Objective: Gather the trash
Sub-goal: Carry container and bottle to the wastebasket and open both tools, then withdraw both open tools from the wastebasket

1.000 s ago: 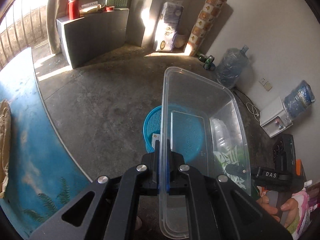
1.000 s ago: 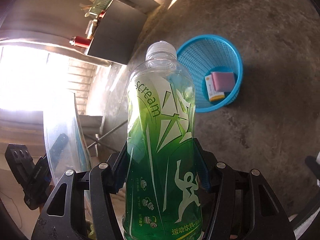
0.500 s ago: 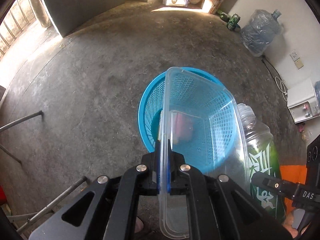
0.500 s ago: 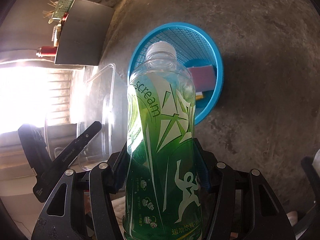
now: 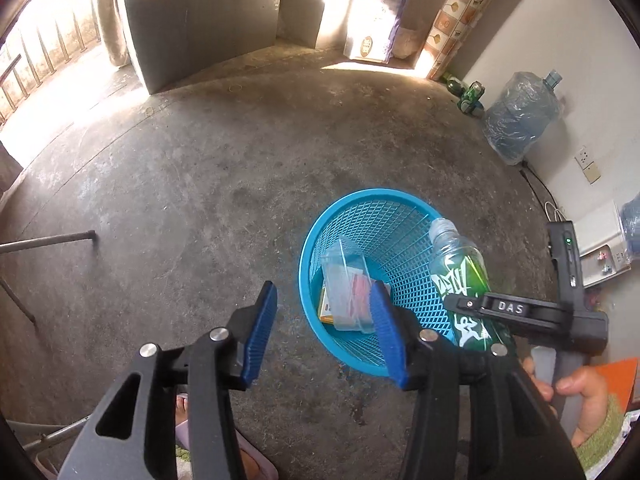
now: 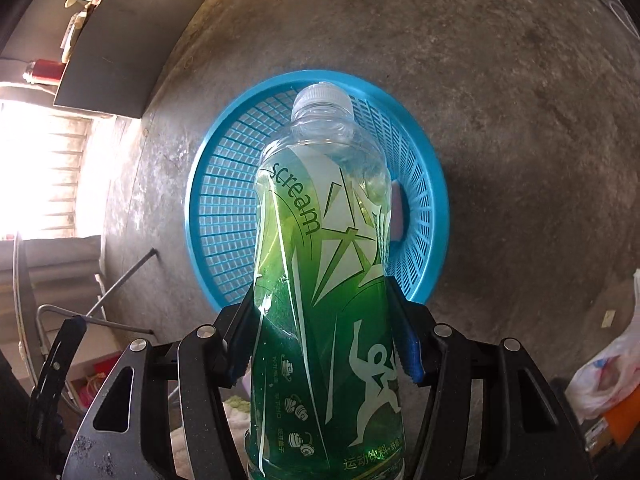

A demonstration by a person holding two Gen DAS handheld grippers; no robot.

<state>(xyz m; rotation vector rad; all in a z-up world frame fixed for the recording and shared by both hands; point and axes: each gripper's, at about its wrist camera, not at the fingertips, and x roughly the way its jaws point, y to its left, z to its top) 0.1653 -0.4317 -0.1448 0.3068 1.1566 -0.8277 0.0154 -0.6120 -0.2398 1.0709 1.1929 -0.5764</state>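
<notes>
A blue mesh basket [image 5: 360,196] stands on the concrete floor. Inside it lies a clear plastic container [image 5: 346,288], on top of a pink and yellow item. My left gripper [image 5: 323,336] hovers over the basket's near left rim; its jaws are opening and nothing is between the blue pads [image 5: 260,332]. My right gripper [image 6: 322,340] is shut on a green drink bottle [image 6: 320,264] with a white cap, held upright. The bottle [image 5: 460,276] hangs over the right side of the basket [image 6: 224,152]. A hand [image 5: 576,392] holds the right gripper's handle.
A grey panel [image 5: 200,32] and a carton [image 5: 376,12] stand at the far wall. A large water jug [image 5: 520,120] and cans [image 5: 470,96] sit at the right, beside a white appliance [image 5: 600,240]. A metal leg [image 5: 48,240] crosses the left. A plastic bag [image 6: 608,372] lies right.
My left gripper opened and let go of the clear container, which now lies in the basket. Both grippers came down closer to the basket, and the bottle moved over it.
</notes>
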